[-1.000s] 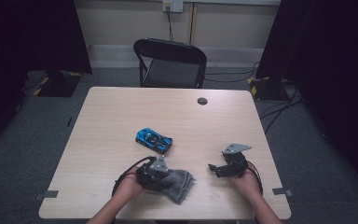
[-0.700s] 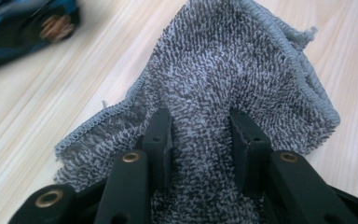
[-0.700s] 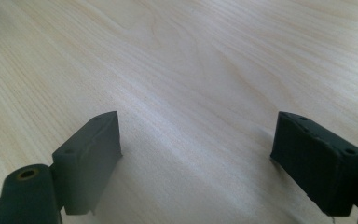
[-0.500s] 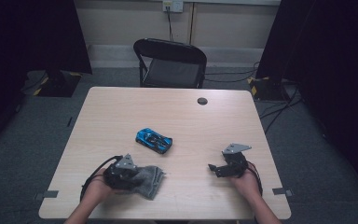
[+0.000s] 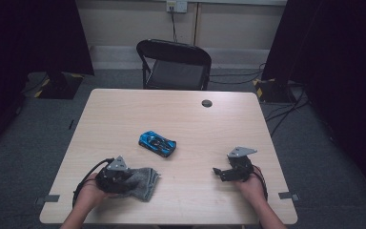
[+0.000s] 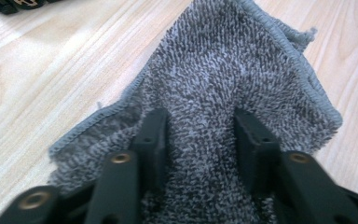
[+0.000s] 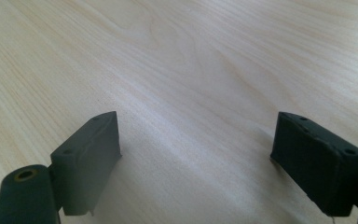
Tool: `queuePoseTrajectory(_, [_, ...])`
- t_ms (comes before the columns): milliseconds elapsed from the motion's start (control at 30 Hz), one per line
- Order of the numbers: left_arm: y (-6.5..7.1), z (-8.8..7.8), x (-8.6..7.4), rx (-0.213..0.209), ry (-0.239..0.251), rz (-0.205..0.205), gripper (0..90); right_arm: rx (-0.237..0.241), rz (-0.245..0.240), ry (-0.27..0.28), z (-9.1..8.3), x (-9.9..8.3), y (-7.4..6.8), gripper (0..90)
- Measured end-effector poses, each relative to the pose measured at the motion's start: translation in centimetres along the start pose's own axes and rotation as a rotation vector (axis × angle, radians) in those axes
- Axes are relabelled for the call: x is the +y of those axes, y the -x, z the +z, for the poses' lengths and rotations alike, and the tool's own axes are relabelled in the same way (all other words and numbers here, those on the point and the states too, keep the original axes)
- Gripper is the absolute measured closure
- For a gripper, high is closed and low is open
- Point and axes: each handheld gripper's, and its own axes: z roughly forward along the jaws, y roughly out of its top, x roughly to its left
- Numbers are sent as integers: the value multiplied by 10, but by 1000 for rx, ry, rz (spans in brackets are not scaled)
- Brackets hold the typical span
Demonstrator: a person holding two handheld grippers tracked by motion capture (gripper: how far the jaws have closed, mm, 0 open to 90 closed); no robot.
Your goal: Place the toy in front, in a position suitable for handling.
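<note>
A grey terry cloth (image 5: 147,183) lies crumpled near the table's front left edge. My left gripper (image 5: 131,179) rests on it, pointing right. In the left gripper view the cloth (image 6: 233,70) spreads under and between the jaws, which have just been opening; my left gripper (image 6: 200,121) stands a little apart with the pile loose between its fingers. A blue toy car (image 5: 157,143) sits at the table's middle, apart from both grippers. My right gripper (image 5: 218,172) rests low at the front right, and in its own view my right gripper (image 7: 198,135) is wide open over bare wood.
The light wooden table (image 5: 124,114) has a small round black disc (image 5: 207,103) near its far edge. A black folding chair (image 5: 174,64) stands behind the table. Cables run across the floor at the right.
My left hand has slid left along the front edge, dragging the grey cloth with it. The right hand and the blue car have stayed in place.
</note>
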Motion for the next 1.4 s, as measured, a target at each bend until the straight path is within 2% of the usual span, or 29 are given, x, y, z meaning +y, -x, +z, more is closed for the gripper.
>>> queuePoseTrajectory(100, [1, 1, 0, 7, 11, -7, 438, 3, 0, -2, 0, 0, -1, 146])
queuePoseTrajectory(133, [1, 1, 0, 17, 20, -8, 438, 3, 0, -2, 0, 0, -1, 146])
queuePoseTrajectory(233, [1, 0, 1, 30, 21, 2, 350, 10, -3, -6, 1, 2, -1, 146])
queuePoseTrajectory(267, [1, 0, 1, 33, 21, 6, 342, 12, -8, -11, 1, 3, -2, 145])
queuePoseTrajectory(300, [1, 0, 1, 33, 21, 6, 334, 18, 0, -13, 1, 4, -2, 145])
queuePoseTrajectory(333, [1, 1, 2, 36, 20, 2, 330, 45, 25, -10, 1, 6, -4, 145])
queuePoseTrajectory(400, [0, 1, 2, 37, 18, 2, 328, 55, 27, -8, 2, 7, -5, 145])
queuePoseTrajectory(433, [0, 1, 2, 43, 21, 2, 328, 52, -7, -24, 3, 11, -9, 146])
queuePoseTrajectory(600, [-1, 0, 3, 45, 25, 1, 311, 84, -30, -28, 10, 20, -13, 143])
queuePoseTrajectory(633, [0, 0, 3, 44, 38, -10, 296, 94, -36, -33, 14, 27, -15, 144])
queuePoseTrajectory(733, [-1, -1, 3, 50, 37, -8, 264, 118, -48, -30, 20, 36, -19, 142])
queuePoseTrajectory(867, [-1, -2, 4, 37, 59, -26, 237, 135, -67, -23, 24, 44, -23, 142])
queuePoseTrajectory(900, [-1, -3, 5, 24, 73, -42, 226, 151, -81, -23, 28, 51, -26, 141])
queuePoseTrajectory(967, [0, -3, 6, 19, 83, -48, 220, 153, -98, -23, 31, 56, -29, 141])
queuePoseTrajectory(1167, [1, -4, 8, -1, 97, -57, 197, 177, -109, -26, 38, 69, -32, 139])
queuePoseTrajectory(1300, [2, -4, 8, 2, 98, -58, 191, 199, -85, -8, 44, 80, -32, 138])
queuePoseTrajectory(1400, [2, -4, 8, 3, 99, -56, 189, 202, -110, -23, 49, 86, -36, 138])
